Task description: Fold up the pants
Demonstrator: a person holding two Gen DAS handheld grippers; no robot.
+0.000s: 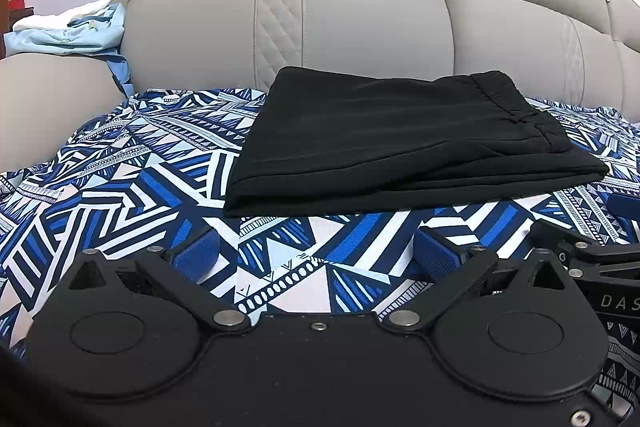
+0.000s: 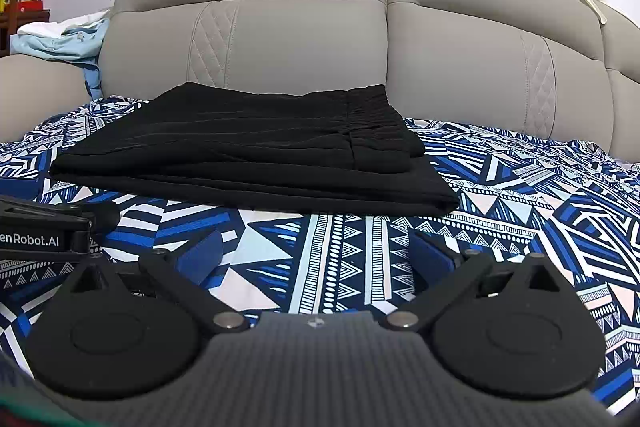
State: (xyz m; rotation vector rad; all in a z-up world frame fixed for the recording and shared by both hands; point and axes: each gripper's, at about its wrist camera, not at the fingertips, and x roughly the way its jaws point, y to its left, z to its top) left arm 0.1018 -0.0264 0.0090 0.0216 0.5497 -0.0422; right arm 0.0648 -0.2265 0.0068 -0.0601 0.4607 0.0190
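Here, both tongs, left (image 1: 318, 253) and right (image 2: 316, 251), wide apart, empty.

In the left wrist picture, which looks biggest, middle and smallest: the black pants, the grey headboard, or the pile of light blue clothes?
Largest to smallest, as they look in the left wrist view:
1. Grey headboard, which spans nearly the whole picture.
2. Black pants, folded on the patterned sheet.
3. Light blue clothes, though they lie farther off, so they may only look smaller.

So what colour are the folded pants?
Plain black pants, lying on a blue, white and black geometric sheet; clearest in the left wrist view.
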